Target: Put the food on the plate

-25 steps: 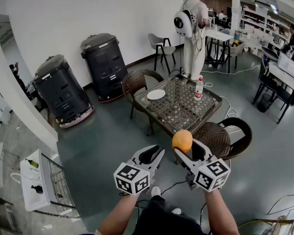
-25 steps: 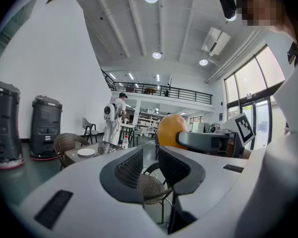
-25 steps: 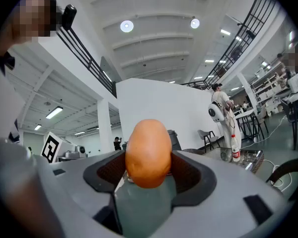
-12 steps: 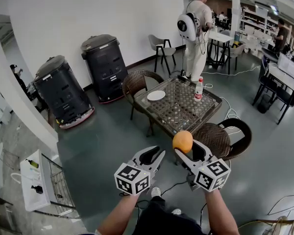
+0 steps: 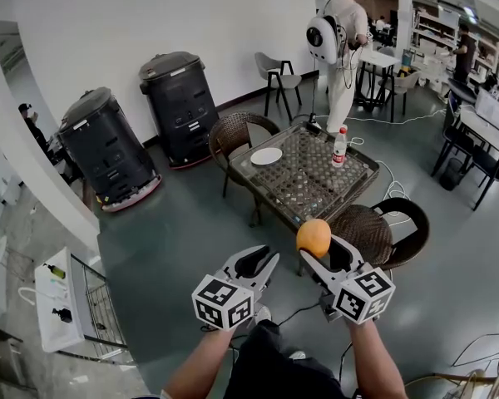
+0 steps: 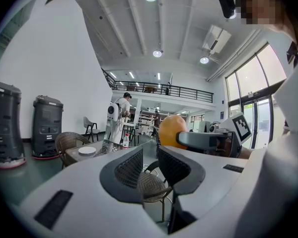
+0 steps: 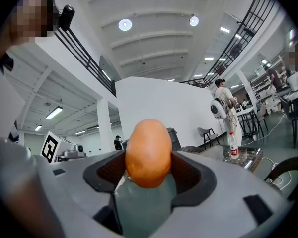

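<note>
The right tool point(image 5: 319, 251) is clamped on an orange point(image 5: 313, 238). In the right gripper view the fruit point(image 7: 148, 152) sits pinched between both dark pads, standing above them. The left tool point(image 5: 260, 262) is just beside it, to its left. Its jaws stand a narrow way apart with nothing between them; in the left gripper view only a chair shows through the gap. Both tools are held up over the grey floor point(image 5: 175, 248), in front of the person's arms, and each carries its marker cube at the near end.

The orange is well apart from the plate point(image 5: 266, 156). That white plate lies near the far left corner of a glass-topped table point(image 5: 303, 191) ahead of the tools. A bottle point(image 5: 338, 147) with a red label stands upright near the table's far right edge. One wicker chair point(image 5: 375, 233) is at the near side of the table, just beyond the right tool, and another point(image 5: 235, 137) is at its far left. Beyond the table a person point(image 5: 347, 48) with a white backpack stands facing away. Two dark round-topped machines point(image 5: 180, 100) stand along the white wall on the left.
</note>
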The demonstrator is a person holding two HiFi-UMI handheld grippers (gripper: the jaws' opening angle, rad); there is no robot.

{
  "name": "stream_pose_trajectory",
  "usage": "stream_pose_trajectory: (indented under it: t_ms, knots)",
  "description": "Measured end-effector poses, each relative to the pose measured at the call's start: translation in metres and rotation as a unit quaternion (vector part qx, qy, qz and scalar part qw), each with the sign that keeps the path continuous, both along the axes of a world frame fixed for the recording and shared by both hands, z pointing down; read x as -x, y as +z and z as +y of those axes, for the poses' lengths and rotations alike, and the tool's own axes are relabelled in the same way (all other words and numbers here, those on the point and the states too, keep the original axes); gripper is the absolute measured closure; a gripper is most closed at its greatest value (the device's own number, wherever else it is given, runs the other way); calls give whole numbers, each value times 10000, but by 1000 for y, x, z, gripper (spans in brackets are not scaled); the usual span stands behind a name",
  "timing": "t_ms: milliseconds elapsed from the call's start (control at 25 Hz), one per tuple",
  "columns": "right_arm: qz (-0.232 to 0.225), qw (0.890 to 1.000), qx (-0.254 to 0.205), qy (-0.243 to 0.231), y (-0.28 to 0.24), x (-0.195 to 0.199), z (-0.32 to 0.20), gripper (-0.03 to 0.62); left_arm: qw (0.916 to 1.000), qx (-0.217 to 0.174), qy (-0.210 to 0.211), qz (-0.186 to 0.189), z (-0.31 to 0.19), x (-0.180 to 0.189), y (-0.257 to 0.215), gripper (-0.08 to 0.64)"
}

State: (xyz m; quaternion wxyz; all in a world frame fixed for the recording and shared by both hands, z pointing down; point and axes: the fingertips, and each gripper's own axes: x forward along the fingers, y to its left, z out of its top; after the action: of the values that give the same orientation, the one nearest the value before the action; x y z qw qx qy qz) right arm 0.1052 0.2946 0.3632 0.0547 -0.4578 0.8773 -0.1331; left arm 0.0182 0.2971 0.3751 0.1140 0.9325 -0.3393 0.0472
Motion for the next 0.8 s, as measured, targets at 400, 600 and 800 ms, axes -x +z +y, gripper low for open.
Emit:
stream_pose_trajectory:
  t_ms: [400, 600, 800]
  knots:
    - [51, 9999, -70, 72, 8, -13, -44, 299, 10000, -52, -37, 50, -51, -5, 9, 454]
    - [55, 9999, -48, 122, 11, -13, -85, 299, 10000, -5, 18, 69, -91, -3, 17, 454]
    - [50, 9999, 42, 147, 19, 0, -142, 299, 9999, 137, 57, 30, -148, 11, 29, 454]
